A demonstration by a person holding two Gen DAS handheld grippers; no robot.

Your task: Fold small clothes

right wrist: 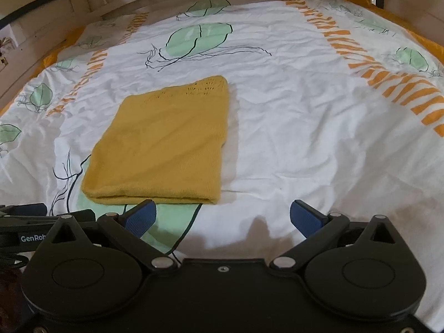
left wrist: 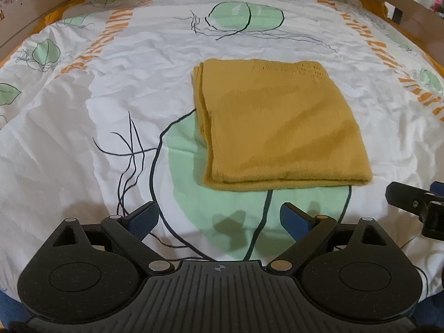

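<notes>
The left gripper (left wrist: pixel 219 219) and right gripper (right wrist: pixel 222 217) hover low over the bed's near edge, jaws spread and empty, pointing at the folded mustard knit garment (left wrist: pixel 280 127) lying mid-bedspread (left wrist: pixel 111 88), apart from both.

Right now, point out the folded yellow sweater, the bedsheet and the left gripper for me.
yellow sweater (left wrist: pixel 277 127), left wrist view, middle of the top layer.
bedsheet (right wrist: pixel 305 127), right wrist view, bare white patch right of the sweater.
left gripper (left wrist: pixel 219 219), left wrist view, midway between its open fingertips.
</notes>
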